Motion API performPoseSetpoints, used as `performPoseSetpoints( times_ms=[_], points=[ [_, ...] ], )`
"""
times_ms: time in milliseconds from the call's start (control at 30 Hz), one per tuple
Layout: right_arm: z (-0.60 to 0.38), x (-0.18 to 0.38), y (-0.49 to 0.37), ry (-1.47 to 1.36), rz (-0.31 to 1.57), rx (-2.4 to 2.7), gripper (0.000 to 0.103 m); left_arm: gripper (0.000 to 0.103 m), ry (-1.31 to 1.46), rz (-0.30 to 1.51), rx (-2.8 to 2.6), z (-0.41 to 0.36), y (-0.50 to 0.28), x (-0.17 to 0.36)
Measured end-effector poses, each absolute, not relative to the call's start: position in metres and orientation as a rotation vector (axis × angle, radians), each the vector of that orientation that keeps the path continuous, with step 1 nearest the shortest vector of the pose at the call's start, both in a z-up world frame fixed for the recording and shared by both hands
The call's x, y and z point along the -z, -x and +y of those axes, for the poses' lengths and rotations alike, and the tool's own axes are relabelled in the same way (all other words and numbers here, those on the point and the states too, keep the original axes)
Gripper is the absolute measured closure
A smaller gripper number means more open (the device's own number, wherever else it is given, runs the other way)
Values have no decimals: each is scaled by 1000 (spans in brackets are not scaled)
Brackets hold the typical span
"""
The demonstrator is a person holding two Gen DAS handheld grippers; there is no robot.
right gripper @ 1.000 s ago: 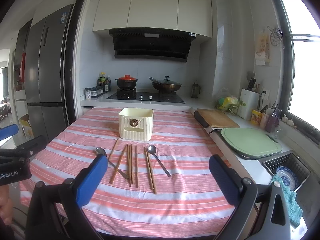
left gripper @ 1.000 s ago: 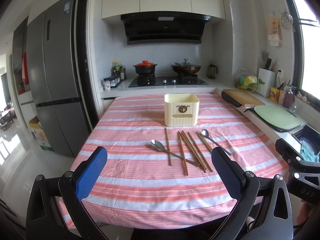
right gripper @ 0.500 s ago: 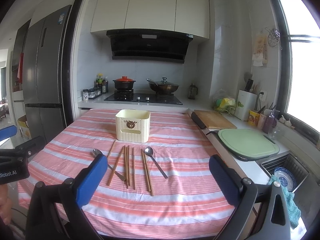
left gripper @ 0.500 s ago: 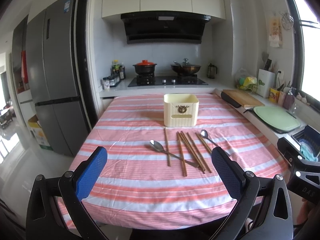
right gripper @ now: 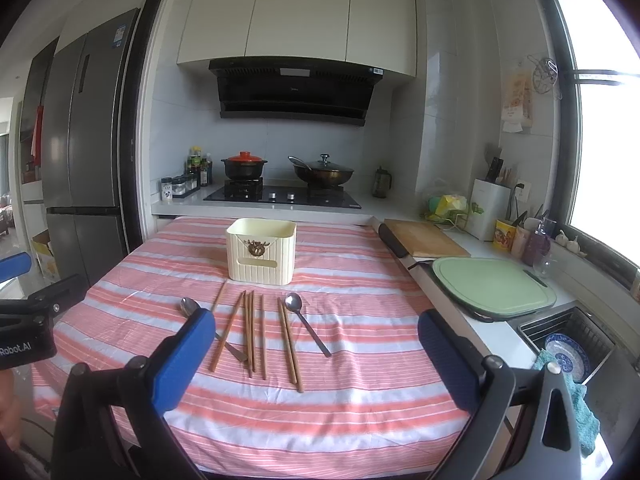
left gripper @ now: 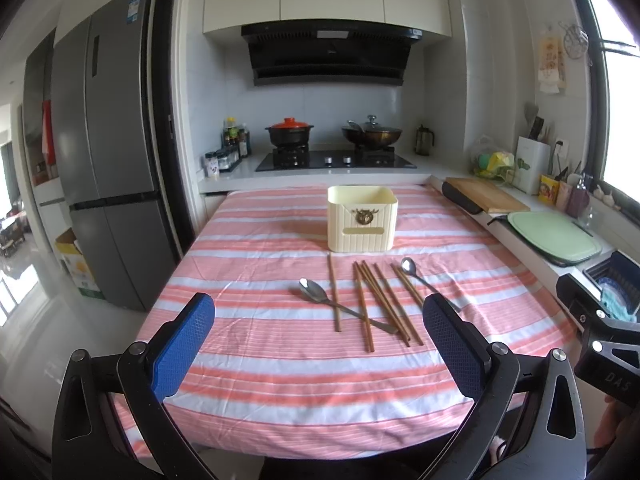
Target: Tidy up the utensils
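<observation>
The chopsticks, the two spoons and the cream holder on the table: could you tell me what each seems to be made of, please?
Chopsticks: probably wood or bamboo; matte brown, no glints.
Left spoon and right spoon: likely stainless steel; grey bowls with bright reflections.
Cream utensil holder: seemingly plastic; uniform ribbed walls, soft sheen, with a brass-coloured emblem.

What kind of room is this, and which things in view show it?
It looks like a home kitchen. A gas hob carries a red-lidded pot and a wok under a black extractor hood, and a tall grey fridge stands at the left.
</observation>
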State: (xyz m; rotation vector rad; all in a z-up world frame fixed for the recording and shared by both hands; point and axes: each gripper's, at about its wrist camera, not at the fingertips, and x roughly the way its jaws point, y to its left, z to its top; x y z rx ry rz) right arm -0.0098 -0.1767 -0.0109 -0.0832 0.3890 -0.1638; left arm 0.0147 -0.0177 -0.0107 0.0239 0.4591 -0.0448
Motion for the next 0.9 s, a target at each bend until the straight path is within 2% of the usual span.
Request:
performPoseSetpoints(
  times_ms=[900],
  points=[
    [-177,16,7,82,399,181,0,0,-36,470,42,-19,-19,16]
  ],
)
